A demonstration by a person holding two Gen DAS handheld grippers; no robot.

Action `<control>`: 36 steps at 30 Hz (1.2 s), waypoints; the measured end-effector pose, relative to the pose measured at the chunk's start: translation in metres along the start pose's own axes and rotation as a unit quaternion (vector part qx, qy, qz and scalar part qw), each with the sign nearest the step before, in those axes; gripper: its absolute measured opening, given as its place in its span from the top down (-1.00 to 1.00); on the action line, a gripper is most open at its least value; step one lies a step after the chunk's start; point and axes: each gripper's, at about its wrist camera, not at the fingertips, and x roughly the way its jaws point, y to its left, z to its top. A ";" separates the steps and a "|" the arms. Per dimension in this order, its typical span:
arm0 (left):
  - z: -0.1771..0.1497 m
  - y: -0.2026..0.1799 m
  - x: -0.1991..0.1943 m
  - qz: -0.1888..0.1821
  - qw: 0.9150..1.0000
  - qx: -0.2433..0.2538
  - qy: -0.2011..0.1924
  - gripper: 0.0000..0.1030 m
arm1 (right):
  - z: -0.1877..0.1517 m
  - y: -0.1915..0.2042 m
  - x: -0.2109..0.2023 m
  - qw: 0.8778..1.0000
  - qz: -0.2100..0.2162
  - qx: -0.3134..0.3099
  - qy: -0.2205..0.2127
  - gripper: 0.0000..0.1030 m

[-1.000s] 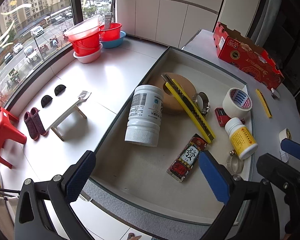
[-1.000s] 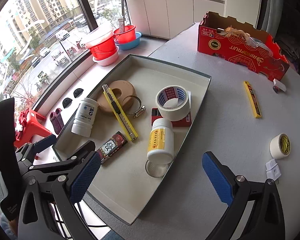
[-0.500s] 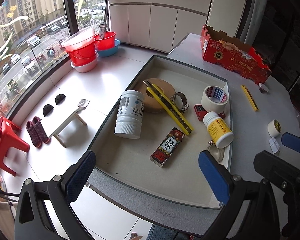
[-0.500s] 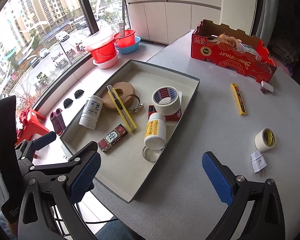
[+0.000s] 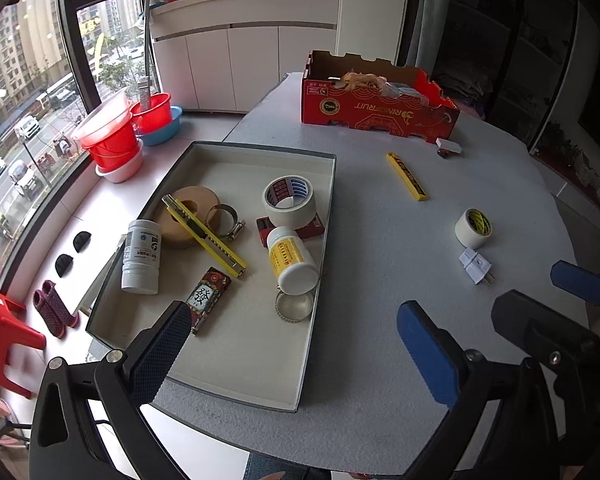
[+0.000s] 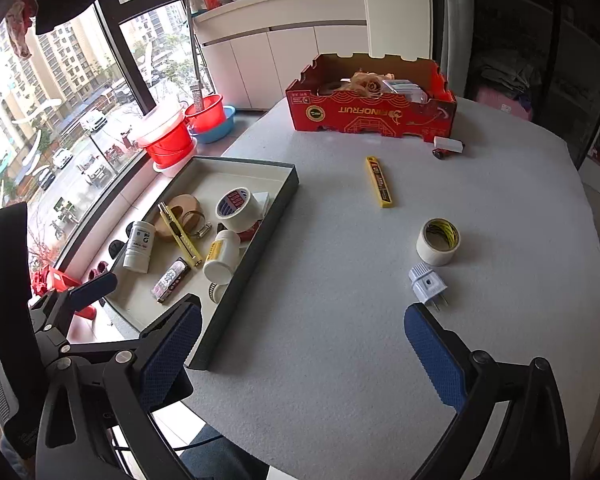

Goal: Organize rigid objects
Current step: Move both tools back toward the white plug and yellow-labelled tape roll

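A shallow grey tray [image 5: 323, 240] [image 6: 276, 208] on the table's left holds two white bottles, a yellow utility knife [image 5: 204, 236], tape rolls, a hose clamp and a red packet. On the bare table lie a yellow blade case [image 5: 406, 176] [image 6: 378, 181], a small tape roll [image 5: 473, 228] [image 6: 438, 241] and a white plug [image 5: 476, 265] [image 6: 428, 285]. My left gripper [image 5: 296, 356] is open and empty over the tray's near right corner. My right gripper [image 6: 304, 348] is open and empty above the table's near edge, the plug just beyond its right finger.
A red cardboard box [image 5: 376, 106] [image 6: 372, 108] stands at the table's far side, with a small white item [image 6: 447, 145] beside it. Red basins [image 5: 112, 136] sit on the window ledge left of the table. The table's near edge lies just below both grippers.
Both grippers have pulled back, risen and swung right, so the whole table and tray now show. Nothing on the table moved. Both stay open and empty.
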 end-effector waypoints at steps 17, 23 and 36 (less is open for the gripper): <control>0.007 -0.121 0.032 -0.047 0.994 0.085 0.040 -0.99 | -0.052 -0.153 -0.017 0.987 -0.050 0.154 0.011 -0.98; 0.010 -0.154 0.054 -0.049 0.993 0.098 0.053 -0.99 | -0.064 -0.180 -0.013 0.982 -0.051 0.182 0.019 -0.98; 0.021 -0.207 0.130 -0.019 0.993 0.068 0.091 -0.99 | -0.090 -0.221 0.000 0.972 -0.060 0.223 0.047 -0.98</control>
